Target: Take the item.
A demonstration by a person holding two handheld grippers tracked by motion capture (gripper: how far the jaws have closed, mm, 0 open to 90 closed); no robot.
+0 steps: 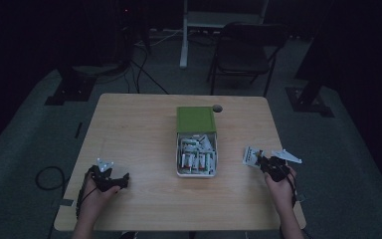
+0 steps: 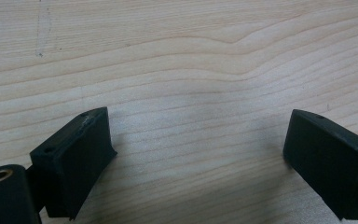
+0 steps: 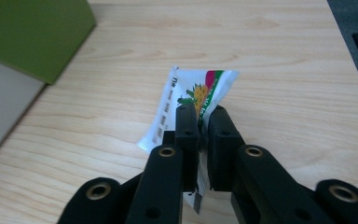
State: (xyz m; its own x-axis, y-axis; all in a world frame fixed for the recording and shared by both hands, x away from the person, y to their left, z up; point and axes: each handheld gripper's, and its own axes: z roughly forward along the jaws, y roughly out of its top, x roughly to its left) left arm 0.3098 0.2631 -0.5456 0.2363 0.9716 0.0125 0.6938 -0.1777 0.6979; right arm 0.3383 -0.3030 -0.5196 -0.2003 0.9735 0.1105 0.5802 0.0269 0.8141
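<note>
Sachet point(image 3: 193, 100) (flat), lengthwise along right gripper point(image 3: 203, 116)

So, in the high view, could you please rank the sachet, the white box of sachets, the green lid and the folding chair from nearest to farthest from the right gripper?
1. Sachet, pinched in the right gripper.
2. White box, to its left, mid-table.
3. Green lid, behind the box.
4. Folding chair, beyond the table's far edge.

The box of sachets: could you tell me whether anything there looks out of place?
One sachet is outside the box, pinched in the right claw over the table. The rest lie jumbled inside, not spilled.
</note>
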